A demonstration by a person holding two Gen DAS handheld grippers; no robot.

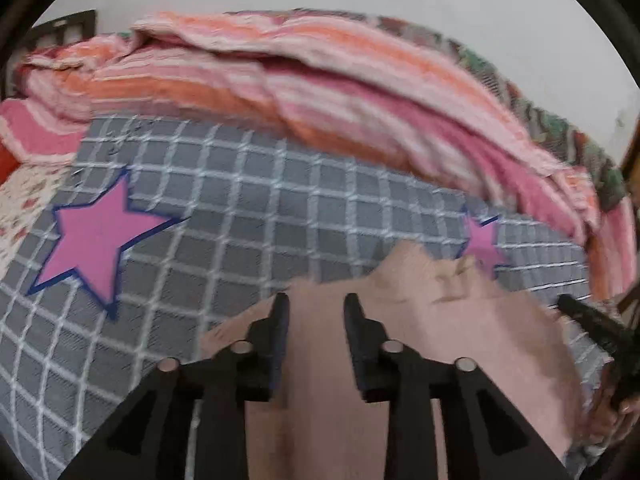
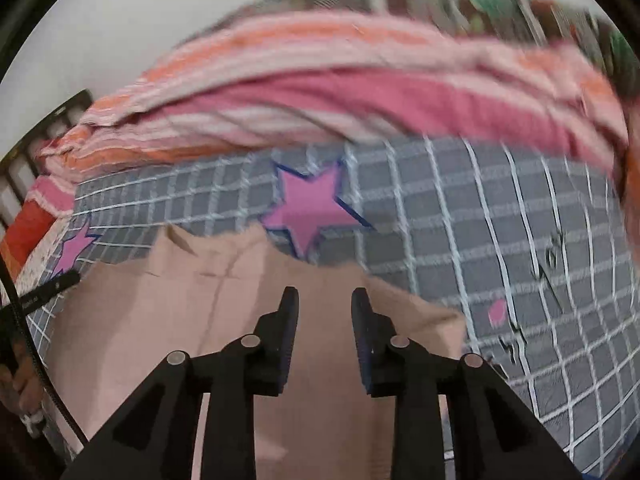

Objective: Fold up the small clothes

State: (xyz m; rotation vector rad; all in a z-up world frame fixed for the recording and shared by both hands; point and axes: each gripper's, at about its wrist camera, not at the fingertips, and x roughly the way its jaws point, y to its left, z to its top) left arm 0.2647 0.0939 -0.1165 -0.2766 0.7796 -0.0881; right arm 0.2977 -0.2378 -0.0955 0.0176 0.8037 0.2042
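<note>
Garment (image 1: pixel 460 320) in beige lying flat on grey checked bedcover (image 1: pixel 260 208), spread beneath and ahead of both jaw pairs, left gripper (image 1: pixel 316 302) parted and empty, right gripper (image 2: pixel 325 296) likewise parted, nothing clamped, striped blanket (image 1: pixel 320 80) beyond

Left black two-finger gripper (image 1: pixel 316 300): angled downward, jaws parted by a clear gap, nothing clamped between the pads. Right black two-finger gripper (image 2: pixel 325 294): same downward tilt, jaws likewise apart, pads free. Fingers of the right hand (image 1: pixel 630 406) glimpsed at the left camera's edge, blurred.
</note>
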